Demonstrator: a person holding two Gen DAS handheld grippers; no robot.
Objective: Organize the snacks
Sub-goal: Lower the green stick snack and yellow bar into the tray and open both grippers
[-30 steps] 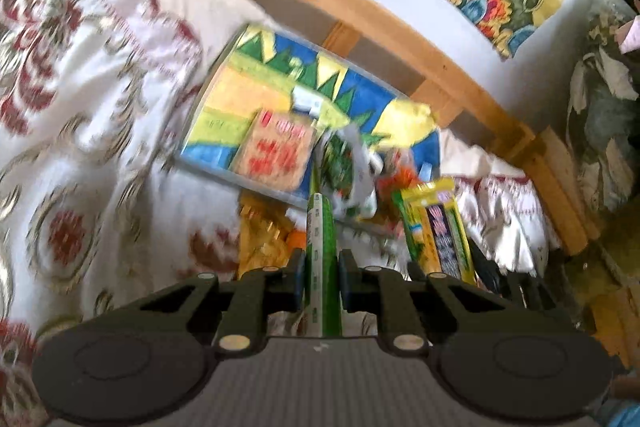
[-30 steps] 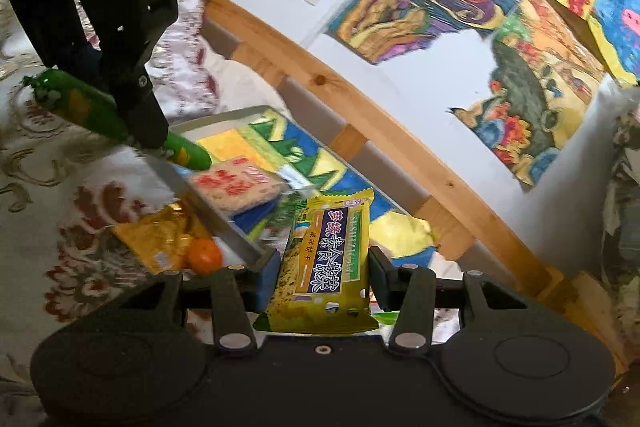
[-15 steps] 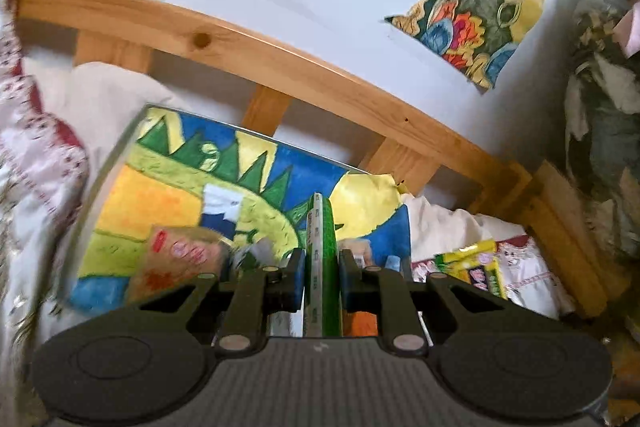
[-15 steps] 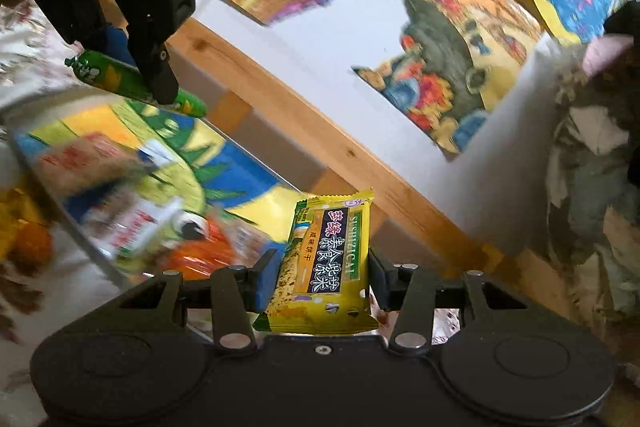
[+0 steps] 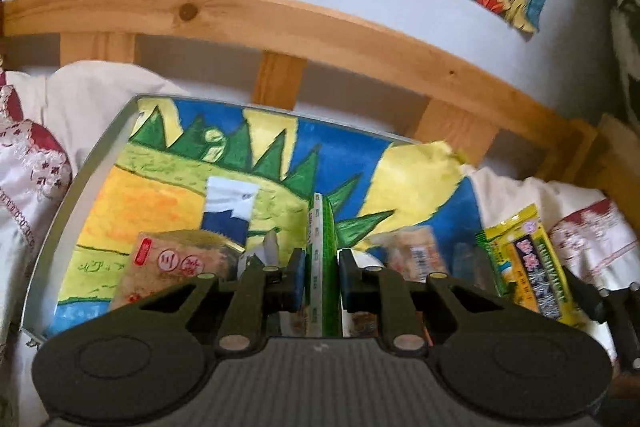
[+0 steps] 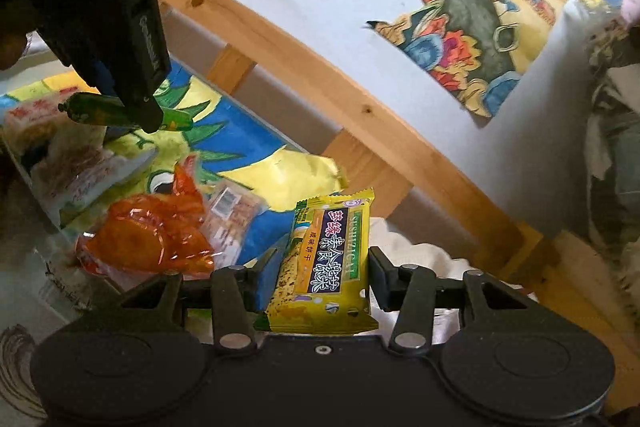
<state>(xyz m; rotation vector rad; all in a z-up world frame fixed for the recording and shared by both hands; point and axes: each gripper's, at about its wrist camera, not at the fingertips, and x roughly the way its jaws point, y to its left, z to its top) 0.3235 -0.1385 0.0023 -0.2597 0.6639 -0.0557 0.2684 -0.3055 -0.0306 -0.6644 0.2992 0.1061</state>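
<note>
My left gripper is shut on a thin green snack stick, held on edge over the painted tray. From the right wrist view the same left gripper hangs above the tray's left part with the green stick poking out sideways. My right gripper is shut on a yellow biscuit packet with a dark label, just off the tray's right end; that packet also shows at the right of the left wrist view. In the tray lie a beige packet, an orange wrapper and a clear packet.
The tray rests on a bed with a white and red patterned cover. A wooden bed rail runs behind it, below a white wall with children's paintings. White bedding lies right of the tray.
Both grippers have moved forward and to the right over the tray with their snacks. The tray now fills the left wrist view, and the rail and wall look closer.
</note>
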